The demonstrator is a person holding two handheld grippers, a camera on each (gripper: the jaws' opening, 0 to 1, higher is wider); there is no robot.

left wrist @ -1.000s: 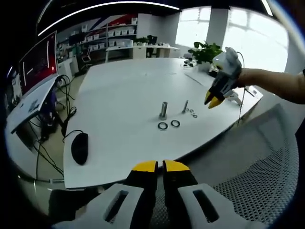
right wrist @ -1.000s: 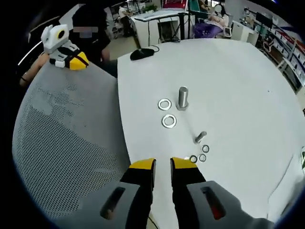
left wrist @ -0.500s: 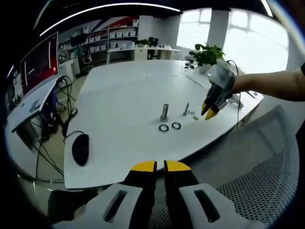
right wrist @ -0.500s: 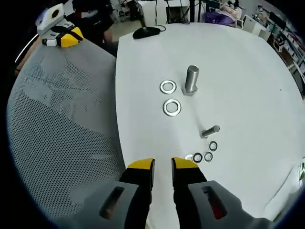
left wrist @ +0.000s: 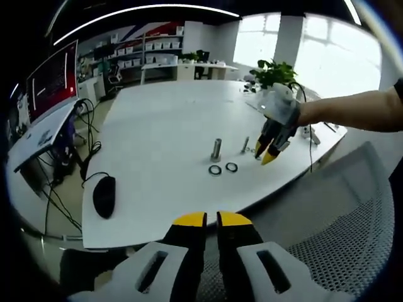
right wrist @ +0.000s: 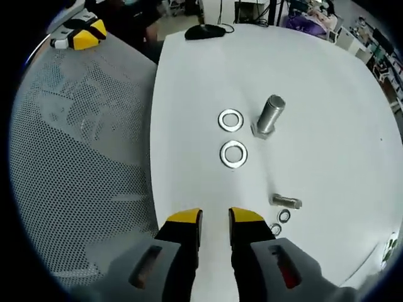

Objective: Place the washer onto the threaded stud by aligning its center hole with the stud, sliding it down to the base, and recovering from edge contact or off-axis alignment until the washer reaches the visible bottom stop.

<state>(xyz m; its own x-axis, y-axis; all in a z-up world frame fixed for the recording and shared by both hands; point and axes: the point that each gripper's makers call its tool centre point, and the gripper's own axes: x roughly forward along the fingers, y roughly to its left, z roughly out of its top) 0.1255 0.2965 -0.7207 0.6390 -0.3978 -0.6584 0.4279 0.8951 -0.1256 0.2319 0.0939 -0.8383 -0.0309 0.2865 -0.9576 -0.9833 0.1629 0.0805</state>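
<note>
A: What is the setting looking like?

B: An office is showing behind a large white table (left wrist: 157, 119), with shelving along the far wall and bright windows at the far right. A grey mesh chair back (right wrist: 75, 163) is standing at the table's near edge.

A: And the nearest things?

B: In the left gripper view, the left gripper (left wrist: 211, 219) is hanging off the table's near edge with its yellow-tipped jaws almost together, a thin slit between them and nothing held. In the right gripper view, the right gripper (right wrist: 215, 218) is hovering over the near strip of the table, jaws a small gap apart and gripping nothing. In the left gripper view it is reaching in from the right on a person's bare arm (left wrist: 352, 110), tips pointing down at the small hardware.

A: Where are the parts lying?

B: Just right of the right gripper's tips, some small washers (right wrist: 281, 220) are lying in a cluster, with a small bolt (right wrist: 286, 202) on its side just beyond them. Farther out, two larger washers are lying flat on the table: the near washer (right wrist: 233, 154) and the far washer (right wrist: 230, 120), close but apart. The threaded stud (right wrist: 270, 116) is standing upright on its base just right of the far washer, with nothing on it.

A: Anything beyond that?

B: A black computer mouse (right wrist: 203, 32) is sitting at the far edge, its cable trailing off.
</note>
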